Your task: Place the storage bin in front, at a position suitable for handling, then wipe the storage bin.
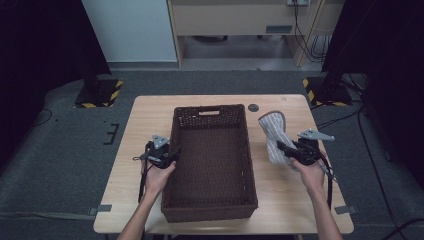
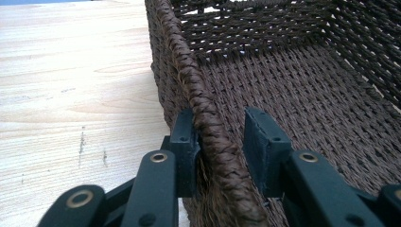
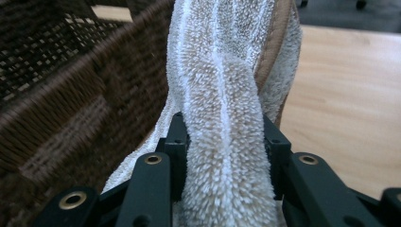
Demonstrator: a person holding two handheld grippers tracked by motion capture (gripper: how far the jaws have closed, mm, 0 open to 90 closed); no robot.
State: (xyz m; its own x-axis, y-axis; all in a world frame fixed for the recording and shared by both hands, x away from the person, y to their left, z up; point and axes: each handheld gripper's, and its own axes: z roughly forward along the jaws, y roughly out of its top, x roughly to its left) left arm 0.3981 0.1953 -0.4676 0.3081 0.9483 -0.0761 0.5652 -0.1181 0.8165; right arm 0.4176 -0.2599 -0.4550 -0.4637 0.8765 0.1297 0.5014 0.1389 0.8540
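Left gripper [image 1: 167,155]: sits at the left wall of the basket, about midway along it, held in the person's left hand [image 1: 157,176].
Left gripper jaws: straddle the braided rim [image 2: 208,127] of the basket's left wall. In the left gripper view the outer pad lies against the outside of the rim; a narrow gap shows between the rim and the inner pad. Whether the rim is firmly clamped cannot be told.
Basket [image 1: 212,115]: dark brown wicker, rectangular, open-topped, with a handle slot in the far wall. It stands on the middle of the table with its long side running near to far.
Table [image 1: 145,115]: light wood; bare surface lies left and right of the basket.
Towel [image 1: 274,131]: beige terry cloth with pale stripes and a tan edge band. It hangs bunched just right of the basket's right wall, toward the far half of the table, its upper end raised.
Right gripper [image 1: 284,148]: clenched on the towel; in the right gripper view both pads press into a twisted fold of the towel [image 3: 227,142], which bulges out between them.
Right gripper place: right of the basket, near side of the towel, held in the person's right hand [image 1: 309,172].
Basket wall beside towel [image 3: 71,94]: close to the left of the cloth in the right gripper view.
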